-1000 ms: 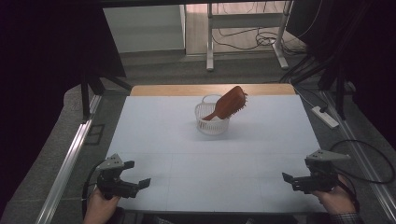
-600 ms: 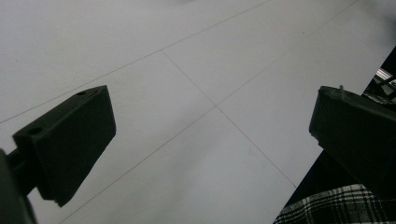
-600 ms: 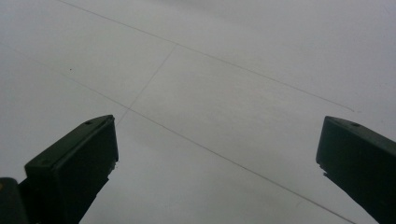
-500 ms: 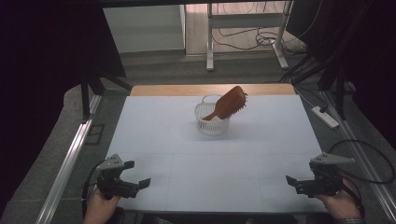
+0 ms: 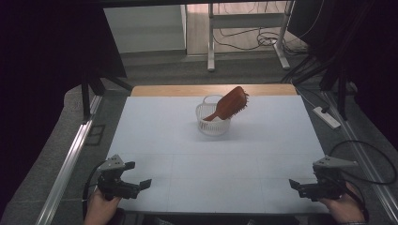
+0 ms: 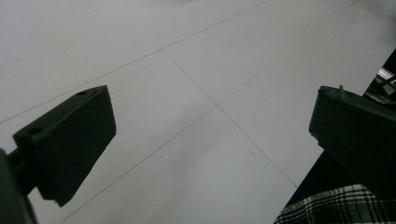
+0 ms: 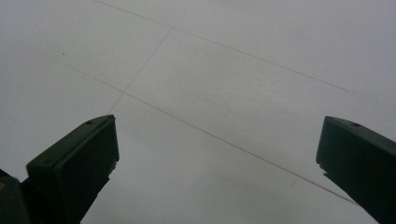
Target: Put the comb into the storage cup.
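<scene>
A reddish-brown hairbrush (image 5: 231, 104) leans handle-down in a small white basket (image 5: 212, 124) at the middle back of the white table (image 5: 234, 154); its head sticks out up and to the right. My left gripper (image 5: 139, 174) rests near the front left corner, open, jaws pointing right. My right gripper (image 5: 300, 185) sits near the front right corner, open, jaws pointing left. In the left gripper view (image 6: 210, 135) and the right gripper view (image 7: 217, 158) the black jaws stand wide apart over bare white tabletop with thin seam lines. Both are far from the basket.
A wooden strip (image 5: 213, 90) borders the table's far edge. A white power strip (image 5: 327, 117) lies off the right side, an aluminium rail (image 5: 65, 168) runs along the left. Metal stand legs (image 5: 211, 42) and cables lie on the floor beyond. Plaid cloth (image 6: 327, 210) shows below the table's near edge.
My right gripper has drawn back a little toward the front right corner. The left gripper, brush and basket have not moved.
</scene>
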The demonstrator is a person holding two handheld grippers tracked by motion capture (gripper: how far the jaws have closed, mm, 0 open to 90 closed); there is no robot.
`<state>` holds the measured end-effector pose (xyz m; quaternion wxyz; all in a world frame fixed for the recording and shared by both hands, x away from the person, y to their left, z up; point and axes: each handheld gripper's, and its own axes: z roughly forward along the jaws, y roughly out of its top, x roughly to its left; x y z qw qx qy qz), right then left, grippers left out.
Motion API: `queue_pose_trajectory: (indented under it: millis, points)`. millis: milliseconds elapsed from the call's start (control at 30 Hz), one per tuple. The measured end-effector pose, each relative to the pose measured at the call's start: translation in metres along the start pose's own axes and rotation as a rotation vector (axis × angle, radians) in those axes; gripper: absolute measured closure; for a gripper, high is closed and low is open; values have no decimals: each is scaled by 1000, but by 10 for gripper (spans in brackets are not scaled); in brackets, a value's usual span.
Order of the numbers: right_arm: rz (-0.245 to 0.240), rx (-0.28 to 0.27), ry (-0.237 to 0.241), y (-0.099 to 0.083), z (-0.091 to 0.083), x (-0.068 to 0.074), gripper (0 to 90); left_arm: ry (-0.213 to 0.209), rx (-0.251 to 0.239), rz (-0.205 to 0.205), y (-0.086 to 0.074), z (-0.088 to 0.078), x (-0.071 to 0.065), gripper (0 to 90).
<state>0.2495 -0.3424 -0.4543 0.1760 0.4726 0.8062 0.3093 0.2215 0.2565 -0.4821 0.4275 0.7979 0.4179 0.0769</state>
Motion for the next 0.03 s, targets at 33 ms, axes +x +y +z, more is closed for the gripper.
queue_pose_trajectory:
  millis: [33]
  points:
    - [0, 0, 0, 0, 0, 0, 0, -1, -1, -1, 0, 0, 0, 5]
